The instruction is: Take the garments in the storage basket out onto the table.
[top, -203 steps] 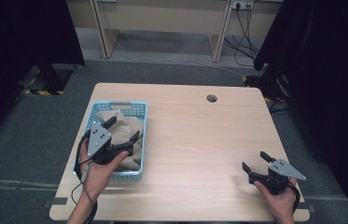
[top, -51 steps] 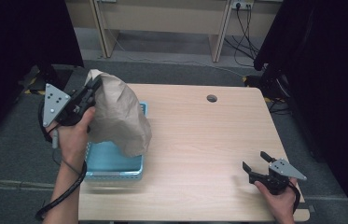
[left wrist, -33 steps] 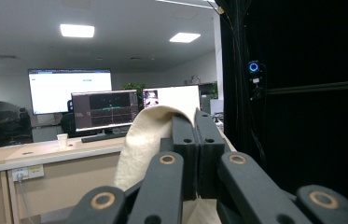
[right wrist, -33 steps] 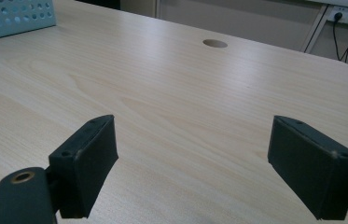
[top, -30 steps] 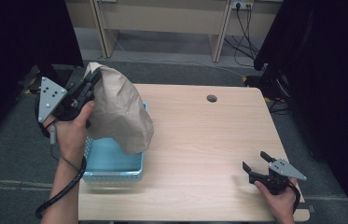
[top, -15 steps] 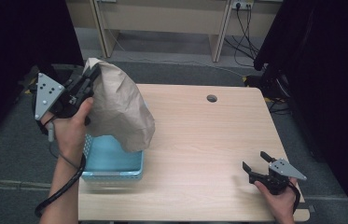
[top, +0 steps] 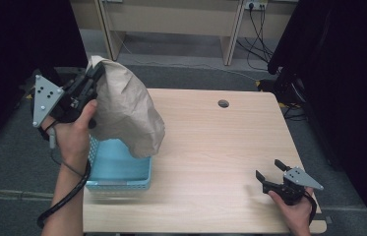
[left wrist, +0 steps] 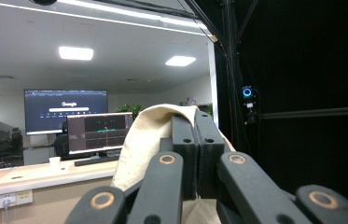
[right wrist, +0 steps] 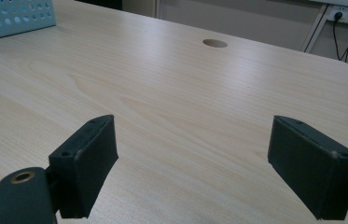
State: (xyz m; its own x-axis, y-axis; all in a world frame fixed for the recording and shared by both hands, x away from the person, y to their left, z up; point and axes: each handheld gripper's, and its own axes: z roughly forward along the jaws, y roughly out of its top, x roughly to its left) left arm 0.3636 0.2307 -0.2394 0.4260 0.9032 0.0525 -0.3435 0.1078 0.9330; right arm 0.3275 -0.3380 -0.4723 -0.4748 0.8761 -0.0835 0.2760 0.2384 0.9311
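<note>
A beige cloth (top: 124, 110) hangs in the air over the light blue perforated basket (top: 122, 169) at the table's left side. My left gripper (top: 97, 73) is shut on the cloth's top corner and holds it high, its lower end drooping over the basket's far right part. In the left gripper view the closed jaws pinch the cloth (left wrist: 148, 140) and my left gripper (left wrist: 196, 119) points up and level across the room. My right gripper (top: 269, 172) rests open near the table's front right corner, and in its own view my right gripper (right wrist: 192, 163) has bare tabletop between the jaws.
A round cable hole (top: 223, 103) sits in the wooden table (top: 210, 147) near its far edge. The basket's corner (right wrist: 13, 18) shows at the far left of the right gripper view. Desk legs and cables stand on the floor beyond the table.
The left gripper went from low in the basket to high above it, lifting the cloth out. Over the last second it drifted slightly left. The right gripper stayed put.
</note>
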